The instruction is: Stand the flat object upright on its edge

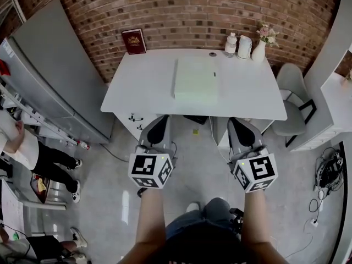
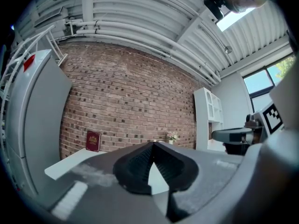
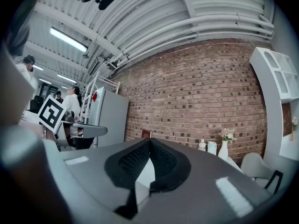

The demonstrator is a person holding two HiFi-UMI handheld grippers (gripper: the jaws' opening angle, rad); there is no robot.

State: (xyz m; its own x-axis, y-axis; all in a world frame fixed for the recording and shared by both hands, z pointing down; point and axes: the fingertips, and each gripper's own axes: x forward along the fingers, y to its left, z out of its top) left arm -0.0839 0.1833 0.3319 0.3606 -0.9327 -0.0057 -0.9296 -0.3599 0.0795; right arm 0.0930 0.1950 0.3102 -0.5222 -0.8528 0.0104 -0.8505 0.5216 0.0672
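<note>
Both grippers are short of the table [image 1: 140,89], hanging over the floor just off its near edge. The left gripper [image 1: 159,122] has its fingers pressed together with nothing between them, and the right gripper [image 1: 237,126] is the same, closed and empty. Each gripper view confirms this: the dark pads meet at the tips.

The flat object [image 1: 195,80] is a pale slab lying flat near the middle of the table, straight ahead of us and between the two grippers' lines. We judge neither gripper clearly nearer. It looks close to square from here, so we can't settle its long axis. Its near edge runs parallel to the table's front edge.

There is bare table on both sides of the slab, more on the left. A strip of table also shows in front of it, so the near edge is reachable. A red book [image 1: 134,41] leans on the brick wall at back left, and two bottles [image 1: 237,45] and a vase [image 1: 258,49] stand at back right, all well apart from the slab.

We judge that the fingers must open first. Then one gripper lifts an edge while the other steadies it.
</note>
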